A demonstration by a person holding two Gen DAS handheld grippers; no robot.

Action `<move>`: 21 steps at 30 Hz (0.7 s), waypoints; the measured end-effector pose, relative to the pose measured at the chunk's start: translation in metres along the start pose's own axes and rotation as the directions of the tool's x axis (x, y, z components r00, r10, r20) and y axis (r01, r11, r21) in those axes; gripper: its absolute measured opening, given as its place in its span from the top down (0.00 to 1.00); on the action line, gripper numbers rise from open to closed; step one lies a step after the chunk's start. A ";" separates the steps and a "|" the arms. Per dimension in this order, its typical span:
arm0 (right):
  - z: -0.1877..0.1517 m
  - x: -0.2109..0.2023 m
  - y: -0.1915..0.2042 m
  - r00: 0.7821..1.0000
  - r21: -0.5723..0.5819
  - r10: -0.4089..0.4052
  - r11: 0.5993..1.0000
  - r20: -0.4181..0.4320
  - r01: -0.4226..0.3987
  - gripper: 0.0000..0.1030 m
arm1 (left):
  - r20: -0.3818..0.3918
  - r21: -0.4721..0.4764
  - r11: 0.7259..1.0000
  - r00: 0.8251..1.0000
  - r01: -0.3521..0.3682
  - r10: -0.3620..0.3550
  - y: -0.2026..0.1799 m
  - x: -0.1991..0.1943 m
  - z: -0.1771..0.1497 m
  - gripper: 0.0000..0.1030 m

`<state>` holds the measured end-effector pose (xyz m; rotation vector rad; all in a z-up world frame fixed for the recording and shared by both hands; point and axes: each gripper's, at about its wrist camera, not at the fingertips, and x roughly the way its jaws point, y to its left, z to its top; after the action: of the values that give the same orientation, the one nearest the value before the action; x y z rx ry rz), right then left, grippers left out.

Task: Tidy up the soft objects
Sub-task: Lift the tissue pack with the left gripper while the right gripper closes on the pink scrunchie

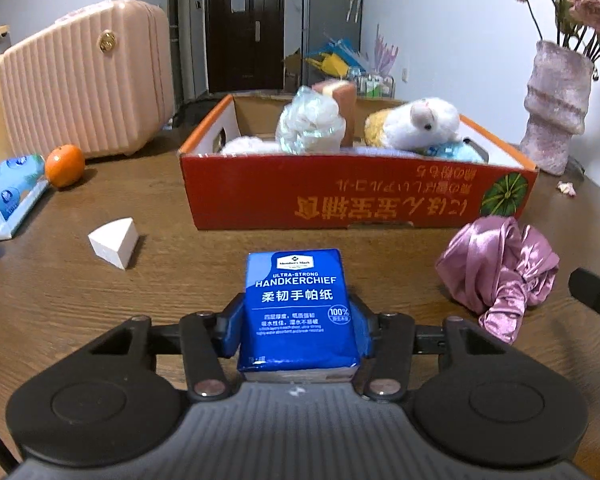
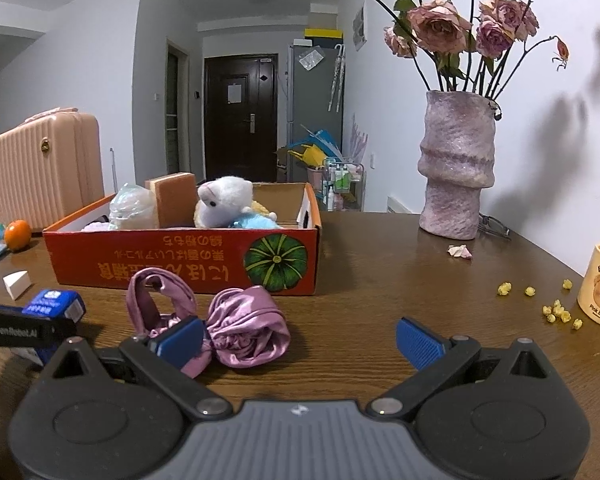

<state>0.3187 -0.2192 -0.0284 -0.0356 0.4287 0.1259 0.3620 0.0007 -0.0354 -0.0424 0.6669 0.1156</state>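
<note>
One red box [image 1: 356, 196], one blue tissue pack [image 1: 298, 308] between the left gripper's fingers, one purple satin cloth [image 2: 248, 328], one orange [image 1: 65, 165], one vase [image 2: 456, 168]

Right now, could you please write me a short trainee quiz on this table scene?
1. True or false: the left hand-held gripper is closed on the blue handkerchief pack.
2. What lies just ahead of the right hand-held gripper? A) orange B) pink satin cloth C) white wedge sponge
3. Fill in: the white plush toy sits inside the red ____.

Key: 1 true. 2 B, the pink satin cloth; that gripper is open. 3 cardboard box.
</note>
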 end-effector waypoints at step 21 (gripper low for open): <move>0.003 0.019 0.053 0.997 -0.010 0.061 0.998 -0.057 -0.062 0.00 | 0.110 -0.026 1.000 0.994 0.003 -0.001 0.033 -0.030 0.000 0.49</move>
<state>0.3304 -0.1637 -0.0336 -0.0379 0.4856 0.1884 0.3351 0.0306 -0.0167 -0.0615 0.5551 0.1238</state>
